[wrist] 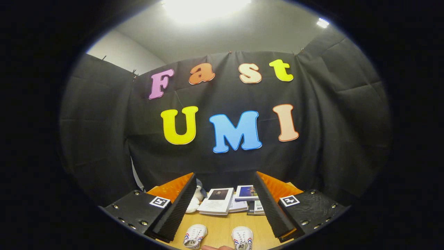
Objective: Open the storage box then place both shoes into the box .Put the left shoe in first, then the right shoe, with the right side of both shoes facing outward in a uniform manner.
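The gripper (223,205) hangs above the wooden table (222,227) with its jaws spread wide, released, nothing between them but air and the view of the tabletop. Low in the frame, down between the two fingers, sit the two white shoes: the left-hand shoe (195,236) and the right-hand shoe (242,238), side by side and a little apart, toes pointing away toward the wall, laces up, with striped trim on their sides. Right at the bottom of the frame, between the two shoes, a fingertip (216,247) of a person peeks in. Further back on the table, in the middle of the frame's lower part, there is a white booklet (217,200) with a dark picture on its cover, and just right of it a small stack of books (247,196), the top one with a blue cover. Left of the booklet, tucked against the left finger, a white plush toy (194,201) rests.
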